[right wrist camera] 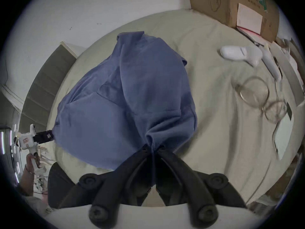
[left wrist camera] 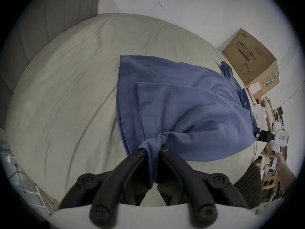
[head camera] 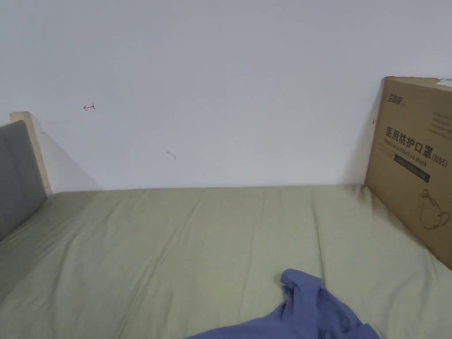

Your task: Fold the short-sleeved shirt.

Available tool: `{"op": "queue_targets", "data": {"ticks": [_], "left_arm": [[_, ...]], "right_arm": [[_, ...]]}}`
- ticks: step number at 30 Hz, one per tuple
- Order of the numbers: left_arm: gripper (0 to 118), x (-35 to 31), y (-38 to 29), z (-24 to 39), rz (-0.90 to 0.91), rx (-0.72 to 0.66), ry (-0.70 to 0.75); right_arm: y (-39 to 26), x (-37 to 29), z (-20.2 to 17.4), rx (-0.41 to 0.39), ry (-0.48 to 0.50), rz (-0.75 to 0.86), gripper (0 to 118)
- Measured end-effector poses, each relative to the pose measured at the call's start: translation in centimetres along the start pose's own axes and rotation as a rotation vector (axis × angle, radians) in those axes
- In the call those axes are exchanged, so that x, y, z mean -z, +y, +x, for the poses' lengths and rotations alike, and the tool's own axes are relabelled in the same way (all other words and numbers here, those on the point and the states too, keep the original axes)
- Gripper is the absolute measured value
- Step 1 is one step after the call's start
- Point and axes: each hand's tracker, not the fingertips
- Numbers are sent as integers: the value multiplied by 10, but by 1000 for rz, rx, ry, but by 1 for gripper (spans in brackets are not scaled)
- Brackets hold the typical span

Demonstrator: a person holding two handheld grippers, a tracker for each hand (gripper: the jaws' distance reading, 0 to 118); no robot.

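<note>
Gripping bunched corners of the blue cotton short-sleeved shirt (left wrist camera: 181,103), left claw (left wrist camera: 152,150) and right claw (right wrist camera: 153,147) both clamped on fabric. Held stretched between them, probably for spreading flat on the olive-sheeted bed (head camera: 176,247) before folding.

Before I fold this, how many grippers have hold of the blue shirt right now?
2. The left gripper has its jaws shut on one bunched edge of the blue shirt; the right gripper pinches the other.

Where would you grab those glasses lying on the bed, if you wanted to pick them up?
Probably at the thin bridge between the two round lenses of the glasses, coming straight down from above. They lie flat on the bed sheet, so the rims offer little height, and pinching the bridge keeps the tongs off the lenses.
</note>
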Motion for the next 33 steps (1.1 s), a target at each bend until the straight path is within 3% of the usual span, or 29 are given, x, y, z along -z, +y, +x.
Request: {"op": "queue_targets", "data": {"ticks": [3,4,5,6,7,8,12,16,21,24,26,27,29,31,33], "left_arm": [[7,-11,-3,1,-33,20,0],[8,-14,-3,1,-36,20,-5],[14,-18,-2,1,-39,16,-15],[45,-24,-2,1,-31,10,-27],[78,-28,-1,1,-22,2,-27],[102,-32,-1,1,-13,-24,-12],[105,-63,-2,7,107,-120,-134],[105,-105,13,31,314,-67,-124],[104,-153,46,79,656,27,-116],[98,-162,68,108,795,103,-64],[69,-164,79,124,842,130,-47],[41,-162,85,132,840,128,-53],[2,-157,94,142,836,135,-60],[0,-150,95,145,846,156,-73],[0,-148,99,145,829,177,-126]], "right_arm": [[-8,-9,1,15,0,-28,4],[-10,-11,0,10,-7,-37,9],[-12,-15,-2,5,-16,-40,22],[-13,-19,-4,-8,-30,-45,55],[-15,-22,-7,-28,-53,-47,81],[-16,-25,-10,-51,-77,-46,89],[-19,-47,-26,-71,-54,23,89],[-7,-81,-61,-117,-29,195,89],[23,-133,-133,-234,89,608,89],[41,-145,-168,-282,55,818,88],[52,-148,-183,-268,68,900,80],[58,-147,-188,-259,95,935,58],[68,-145,-198,-234,75,976,2],[75,-142,-205,-199,28,1000,0],[87,-138,-202,-194,70,967,0]]}}
